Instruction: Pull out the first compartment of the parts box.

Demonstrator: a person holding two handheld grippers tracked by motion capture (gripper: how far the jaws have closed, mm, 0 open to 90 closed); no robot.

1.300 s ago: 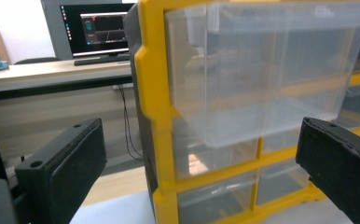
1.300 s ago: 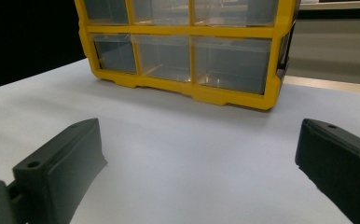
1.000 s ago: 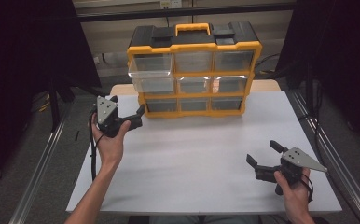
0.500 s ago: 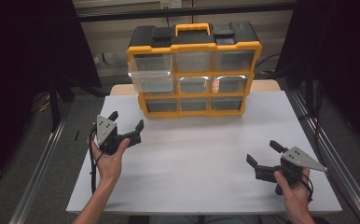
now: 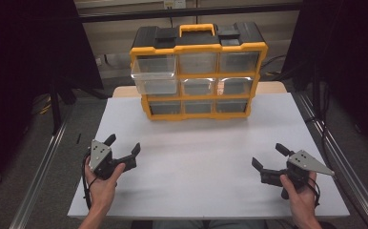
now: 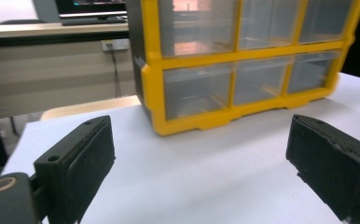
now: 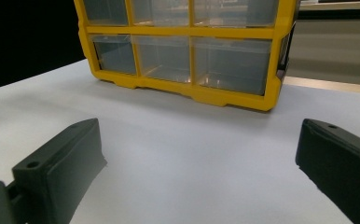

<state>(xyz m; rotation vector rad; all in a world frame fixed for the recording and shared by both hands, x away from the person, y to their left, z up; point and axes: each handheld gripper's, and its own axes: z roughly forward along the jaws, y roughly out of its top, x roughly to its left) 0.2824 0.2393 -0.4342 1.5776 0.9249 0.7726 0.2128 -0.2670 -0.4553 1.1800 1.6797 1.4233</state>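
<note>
While both tongs rest low on the white worktop [image 5: 201, 157], nothing sits betw. their jaws. Left tongs [image 5: 123, 145], held in the left hand [image 5: 101, 183], lie well in front of the yellow-and-black drawer organizer [image 5: 199, 71] & off toward its left end, jaws spread wide. Right tongs [image 5: 268, 156], in the right hand [image 5: 300, 193], lie well in front & off toward its right end, jaws also wide apart. Organizer stands upright at the worktop's far edge; its top-left clear drawer [image 5: 153, 74] juts out past the others.
</note>
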